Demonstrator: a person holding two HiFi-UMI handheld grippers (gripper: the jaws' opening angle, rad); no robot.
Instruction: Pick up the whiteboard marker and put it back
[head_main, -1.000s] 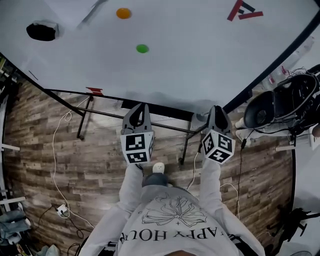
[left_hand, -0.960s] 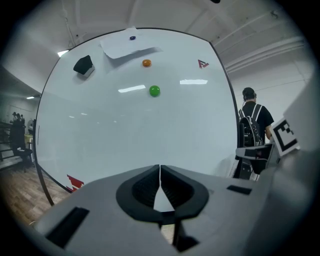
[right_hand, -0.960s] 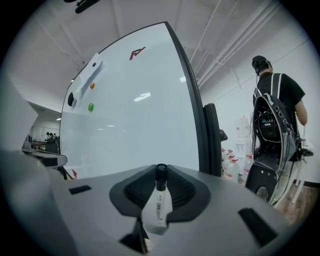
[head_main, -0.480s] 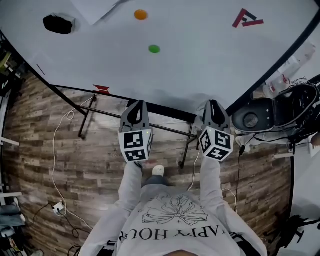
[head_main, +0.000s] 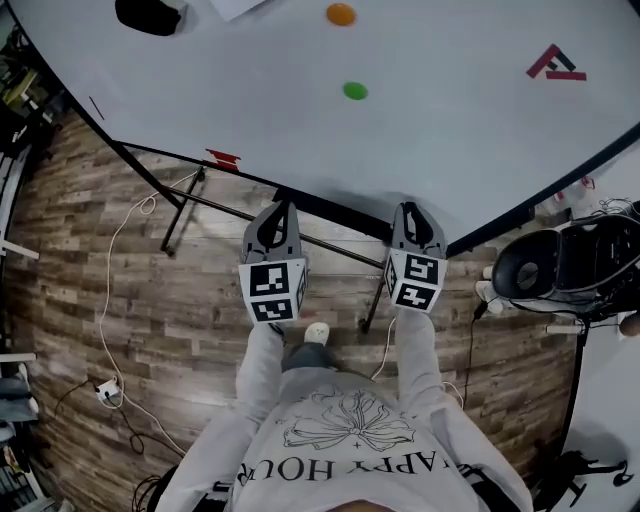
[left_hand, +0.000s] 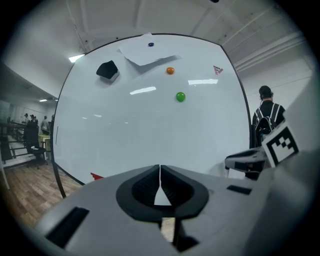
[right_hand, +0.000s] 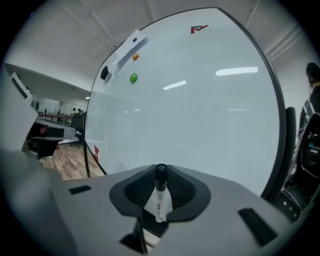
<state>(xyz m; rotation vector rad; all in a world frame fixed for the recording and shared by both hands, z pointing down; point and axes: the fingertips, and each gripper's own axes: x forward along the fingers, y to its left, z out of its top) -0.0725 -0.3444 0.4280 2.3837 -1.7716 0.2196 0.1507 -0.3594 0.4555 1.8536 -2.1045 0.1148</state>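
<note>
The whiteboard marker (right_hand: 160, 192), white-barrelled with a black cap, stands up between the pads of my right gripper (right_hand: 161, 170), which is shut on it. In the head view the right gripper (head_main: 415, 215) and the left gripper (head_main: 275, 222) point side by side at the lower edge of the whiteboard (head_main: 450, 130), a little short of it; the marker is hidden there. My left gripper (left_hand: 160, 171) is shut, pads touching, with nothing between them. A small red thing (head_main: 222, 158) sits on the board's lower edge, left of both grippers.
On the board are a black eraser (head_main: 150, 14), an orange magnet (head_main: 341, 14), a green magnet (head_main: 355, 90) and a red logo (head_main: 555, 63). A black office chair (head_main: 560, 265) stands at the right. Cables (head_main: 120, 290) trail over the wooden floor. A person (left_hand: 267, 112) stands beyond the board's right edge.
The right gripper has shifted left and rolled, so its marker cube now faces up more squarely. The board's marks have slid rightward in the head view. Both grips are unchanged.
</note>
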